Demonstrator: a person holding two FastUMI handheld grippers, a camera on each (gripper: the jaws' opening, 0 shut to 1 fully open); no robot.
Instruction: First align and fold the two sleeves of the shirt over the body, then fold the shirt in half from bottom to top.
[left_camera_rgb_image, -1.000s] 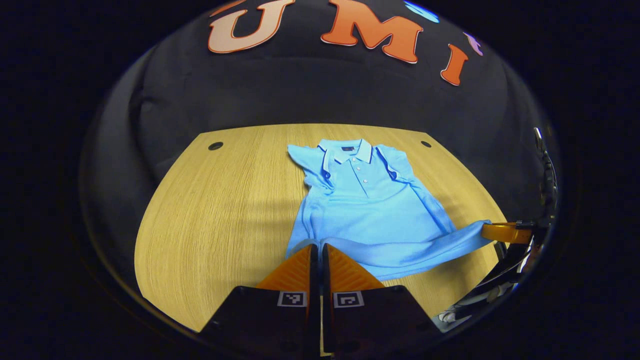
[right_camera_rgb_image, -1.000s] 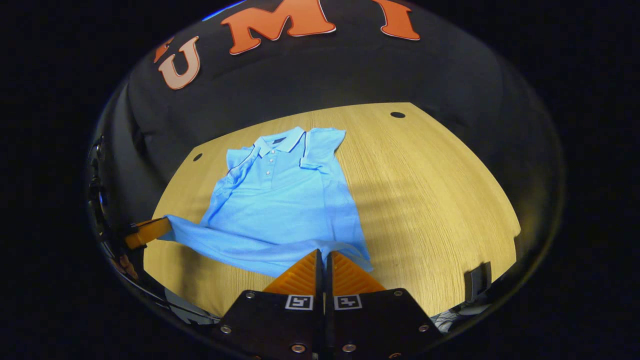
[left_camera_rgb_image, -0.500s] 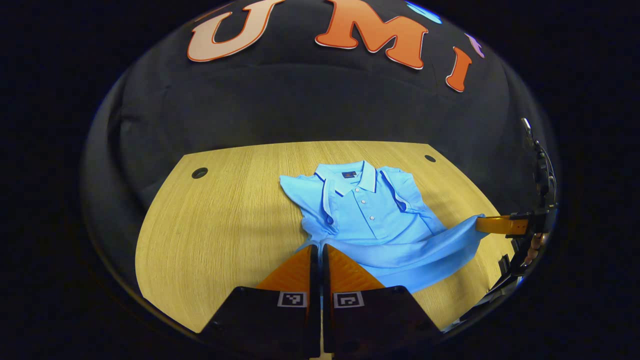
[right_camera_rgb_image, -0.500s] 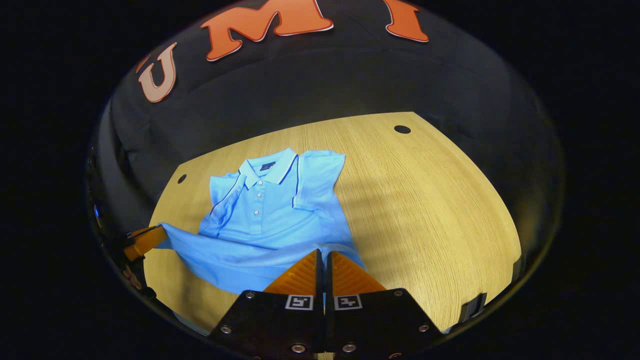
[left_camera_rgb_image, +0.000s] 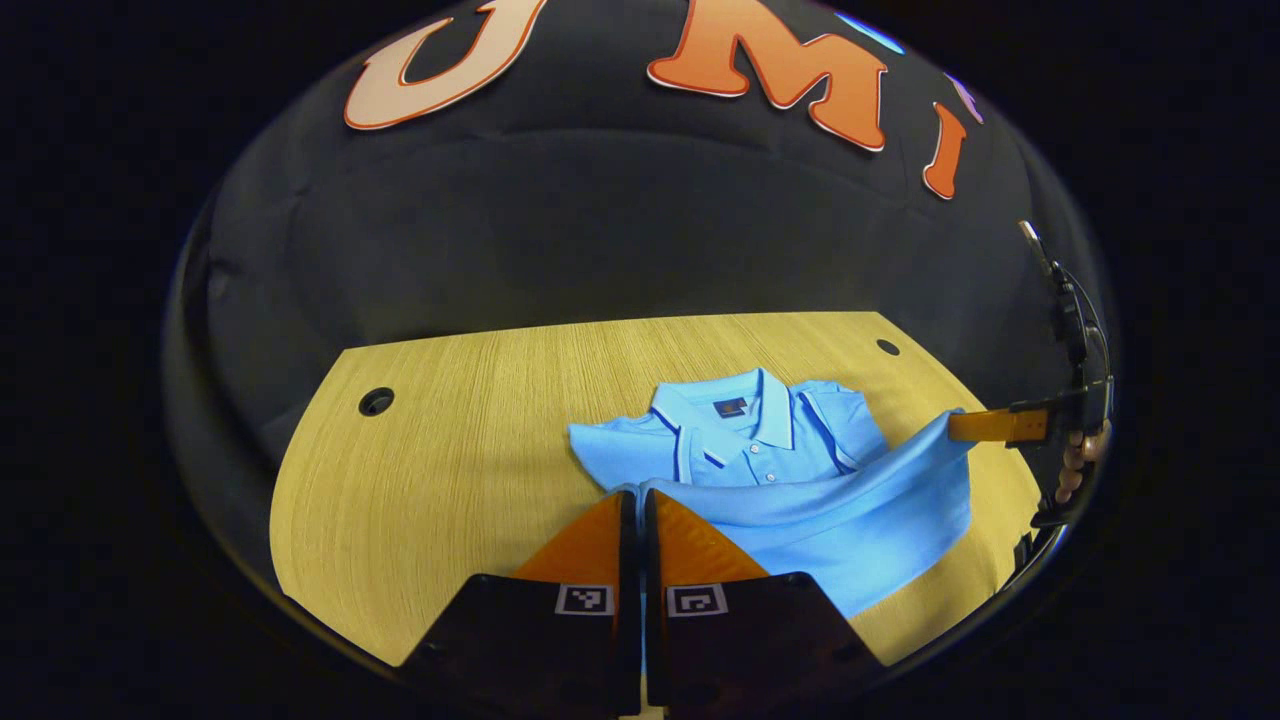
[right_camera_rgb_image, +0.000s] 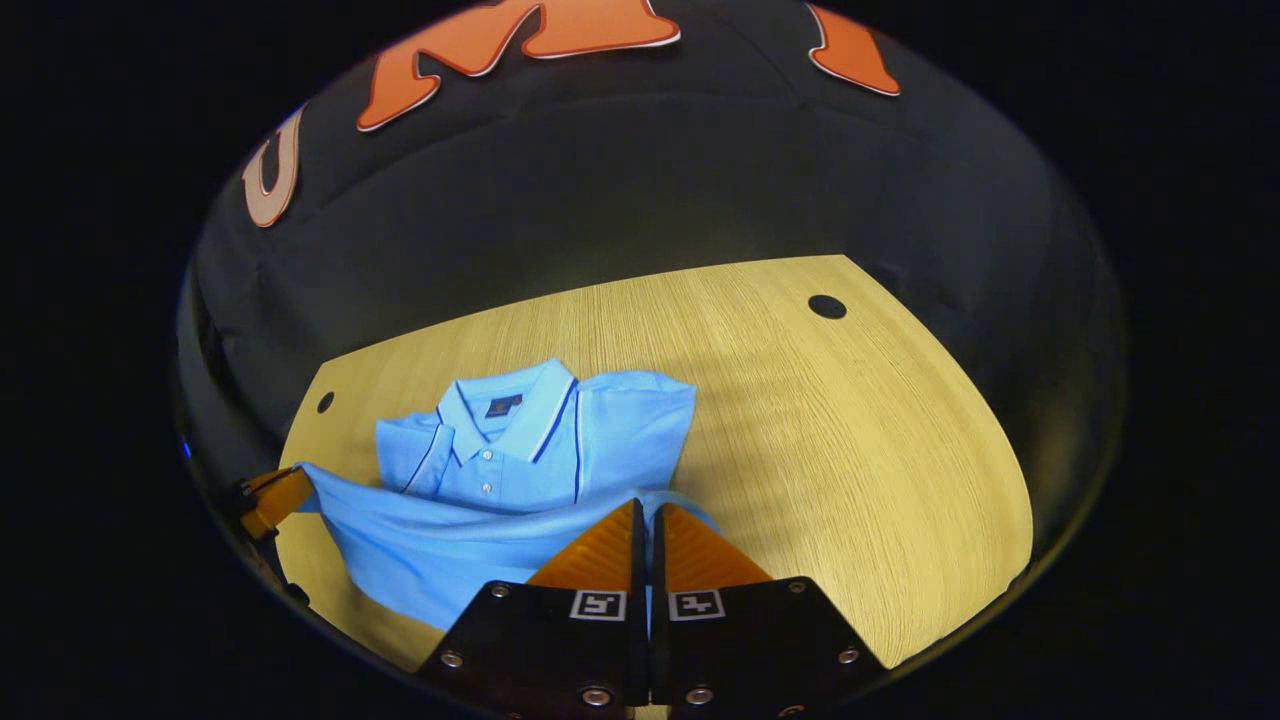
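Observation:
A light blue polo shirt (left_camera_rgb_image: 760, 450) (right_camera_rgb_image: 530, 450) lies collar-up on the wooden table (left_camera_rgb_image: 450, 480), with both sleeves folded over the body. Its bottom hem (left_camera_rgb_image: 830, 495) is lifted off the table and stretched between the two grippers. My left gripper (left_camera_rgb_image: 635, 495) is shut on the hem's left corner. My right gripper (right_camera_rgb_image: 645, 508) is shut on the hem's right corner. The right gripper (left_camera_rgb_image: 990, 425) also shows at the right edge of the left gripper view, and the left gripper (right_camera_rgb_image: 270, 495) at the left edge of the right gripper view. The raised hem hides the shirt's lower body.
Round cable holes sit near the table's far corners (left_camera_rgb_image: 376, 401) (left_camera_rgb_image: 887, 347) (right_camera_rgb_image: 826, 306). A hand (left_camera_rgb_image: 1080, 465) holds the right gripper at the far right. Bare wood (right_camera_rgb_image: 850, 480) stretches to the shirt's right.
Both grippers have carried the hem up and toward the collar. More of the shirt's body is now covered by the lifted fabric, and the collar looks nearer.

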